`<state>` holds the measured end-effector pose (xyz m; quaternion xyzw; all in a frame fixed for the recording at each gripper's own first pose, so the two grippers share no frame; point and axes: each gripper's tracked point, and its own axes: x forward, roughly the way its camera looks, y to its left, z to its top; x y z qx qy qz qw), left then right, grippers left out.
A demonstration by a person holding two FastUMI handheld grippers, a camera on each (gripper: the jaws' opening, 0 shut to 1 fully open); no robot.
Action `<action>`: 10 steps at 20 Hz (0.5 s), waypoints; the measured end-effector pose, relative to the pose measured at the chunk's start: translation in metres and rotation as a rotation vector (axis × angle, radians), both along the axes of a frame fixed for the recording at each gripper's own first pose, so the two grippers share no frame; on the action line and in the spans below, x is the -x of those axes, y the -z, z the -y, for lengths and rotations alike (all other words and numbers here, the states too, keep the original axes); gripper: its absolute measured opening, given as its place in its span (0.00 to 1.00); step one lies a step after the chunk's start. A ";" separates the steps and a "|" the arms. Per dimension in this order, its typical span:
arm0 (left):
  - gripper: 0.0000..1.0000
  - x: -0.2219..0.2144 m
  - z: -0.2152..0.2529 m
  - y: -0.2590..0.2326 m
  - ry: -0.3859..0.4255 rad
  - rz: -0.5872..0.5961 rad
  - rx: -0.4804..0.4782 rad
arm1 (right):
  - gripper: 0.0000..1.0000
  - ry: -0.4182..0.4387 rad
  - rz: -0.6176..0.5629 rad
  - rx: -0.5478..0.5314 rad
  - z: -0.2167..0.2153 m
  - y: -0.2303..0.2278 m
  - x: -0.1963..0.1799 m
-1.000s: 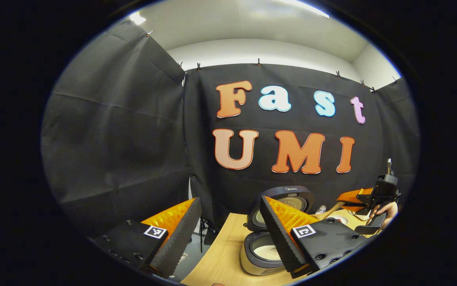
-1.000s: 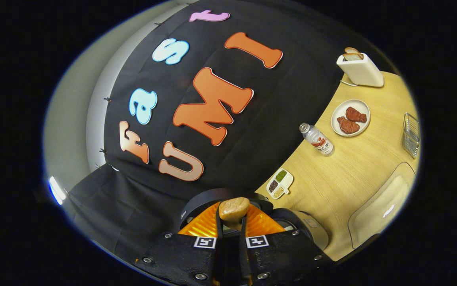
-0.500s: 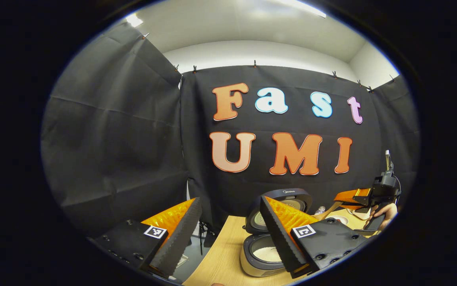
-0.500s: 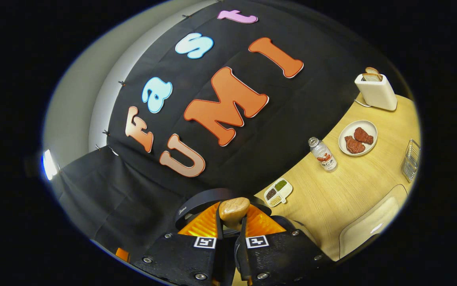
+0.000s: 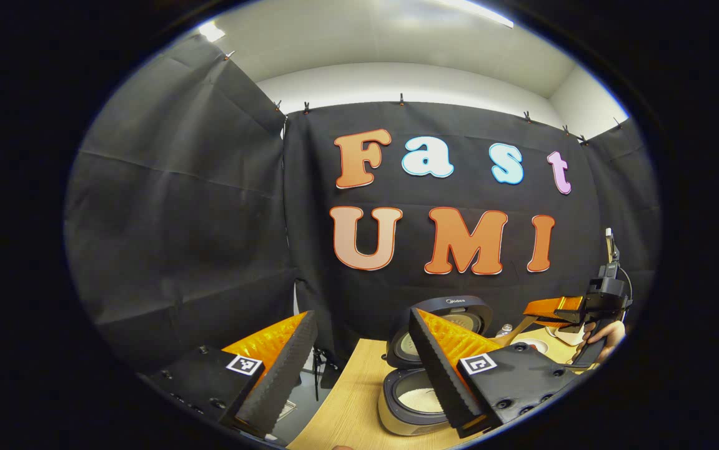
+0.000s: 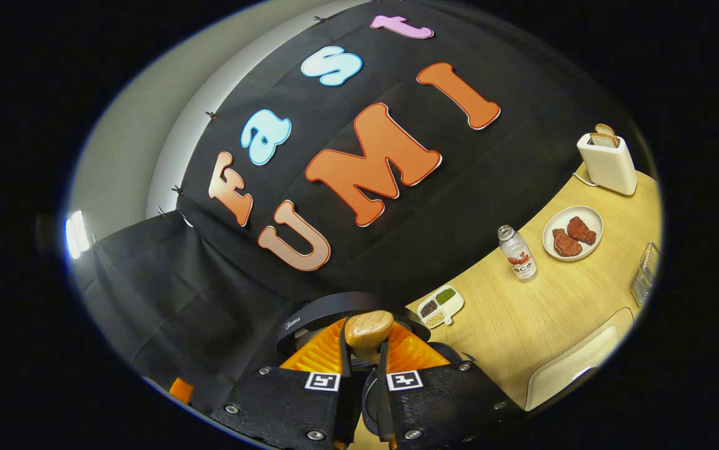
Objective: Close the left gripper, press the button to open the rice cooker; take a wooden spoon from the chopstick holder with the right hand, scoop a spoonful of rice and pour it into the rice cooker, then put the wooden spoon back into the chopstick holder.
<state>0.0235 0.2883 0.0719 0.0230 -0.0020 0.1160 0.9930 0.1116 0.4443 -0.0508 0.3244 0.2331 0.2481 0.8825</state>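
In the left gripper view my left gripper (image 5: 359, 359) is open, its fingers spread wide above the near table edge. Behind its right finger stands the rice cooker (image 5: 406, 400) with its lid (image 5: 450, 312) raised and white rice in the pot. Farther right a hand holds my right gripper (image 5: 537, 309) over the table. In the right gripper view that right gripper (image 6: 362, 362) is shut on the wooden spoon (image 6: 368, 328), whose bowl sticks up past the fingertips, in front of the cooker's lid (image 6: 322, 309). The wire chopstick holder (image 6: 645, 281) stands at the far right.
On the wooden table (image 6: 540, 306) sit a small divided dish of beans (image 6: 440, 305), a water bottle (image 6: 518, 255), a plate with red meat (image 6: 573, 232), a white toaster with bread (image 6: 609, 165) and a pale tray (image 6: 575, 369) near the front edge.
The right gripper has lifted and tilted with the spoon, so the table objects slid down and right in its view. The left gripper has barely moved and stays open.
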 end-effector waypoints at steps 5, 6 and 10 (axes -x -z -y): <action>1.00 -0.002 0.001 -0.003 0.000 0.004 0.002 | 0.13 -0.006 0.040 0.049 -0.001 -0.004 0.000; 1.00 -0.002 0.000 -0.001 0.000 0.005 0.003 | 0.13 -0.008 0.049 0.060 -0.002 -0.004 0.001; 0.97 -0.001 0.000 0.000 0.001 0.001 0.005 | 0.13 -0.021 0.086 0.100 -0.005 -0.007 0.003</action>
